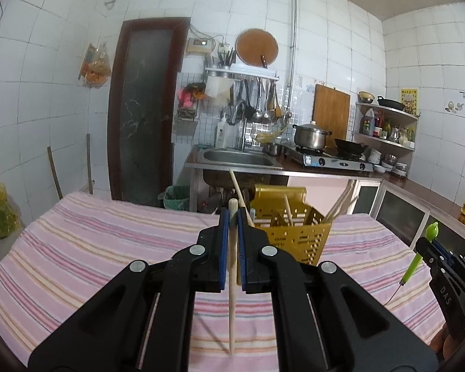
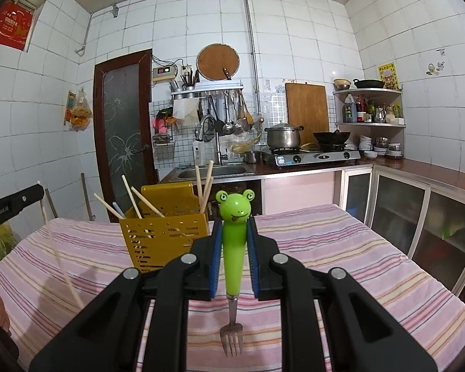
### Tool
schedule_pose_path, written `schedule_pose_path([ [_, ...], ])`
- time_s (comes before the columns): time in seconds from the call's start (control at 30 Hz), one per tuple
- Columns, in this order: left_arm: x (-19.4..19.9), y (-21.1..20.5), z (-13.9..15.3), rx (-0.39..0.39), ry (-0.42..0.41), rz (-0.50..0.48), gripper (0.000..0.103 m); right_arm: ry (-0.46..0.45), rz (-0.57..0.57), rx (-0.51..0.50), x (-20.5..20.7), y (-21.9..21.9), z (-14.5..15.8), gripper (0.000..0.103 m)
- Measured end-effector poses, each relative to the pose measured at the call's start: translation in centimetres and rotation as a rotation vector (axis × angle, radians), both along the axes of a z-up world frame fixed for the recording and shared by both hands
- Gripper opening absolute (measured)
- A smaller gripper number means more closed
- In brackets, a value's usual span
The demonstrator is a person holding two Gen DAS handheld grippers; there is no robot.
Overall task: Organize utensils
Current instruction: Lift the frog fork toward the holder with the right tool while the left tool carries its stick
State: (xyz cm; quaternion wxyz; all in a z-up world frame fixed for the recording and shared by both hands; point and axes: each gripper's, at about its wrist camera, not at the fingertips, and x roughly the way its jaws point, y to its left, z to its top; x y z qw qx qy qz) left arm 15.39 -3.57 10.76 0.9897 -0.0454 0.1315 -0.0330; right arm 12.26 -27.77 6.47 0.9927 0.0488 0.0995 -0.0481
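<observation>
**On the striped table: both grippers loaded, holder at the far edge**

Across the frame base lies the table (image 1: 93, 248), covered by a pink striped cloth; behind it, the kitchen counter with sink (image 1: 238, 158) and stove (image 1: 331, 161) fills the 12 to 2 o'clock band of the left wrist view.

Yellow perforated utensil holder (image 2: 164, 241) stands upright on the cloth near the far table edge. From the right wrist camera it sits at about 10 o'clock of the gripper tips; from the left wrist camera it sits just past the tips at about 1 o'clock. Several chopsticks (image 2: 139, 201) lean inside it at mixed angles, some in the front section, a few in the back; exact compartment divisions hard to read.

Left gripper (image 1: 232, 217): jaws clenched on a single wooden chopstick (image 1: 231, 294). Stick runs roughly vertical between the blue pads, blunt end poking above the tips, thin end hanging toward the cloth at 6 o'clock. Whether the tip touches the cloth cannot be told.

Right gripper (image 2: 235, 226): jaws pressed on the green handle of a frog fork (image 2: 232, 257). Frog head sticks up above the tips at 12 o'clock; metal tines point down at 6 o'clock, above the cloth.

Grippers are well apart, each visible at the other camera's edge.
</observation>
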Motion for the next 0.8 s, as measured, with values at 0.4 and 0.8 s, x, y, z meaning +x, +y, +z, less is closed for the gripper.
schedule_pose_path([
  [0.4,1.4,-0.4,3.0,-0.007,-0.051,-0.016,0.005,0.001,0.042,-0.017,2.0,1.1,1.7,0.016],
  [0.8,1.6,-1.3,5.6,-0.022,-0.096,-0.057,0.005,-0.029,0.070,-0.008,3.5,2.1,3.9,0.016],
])
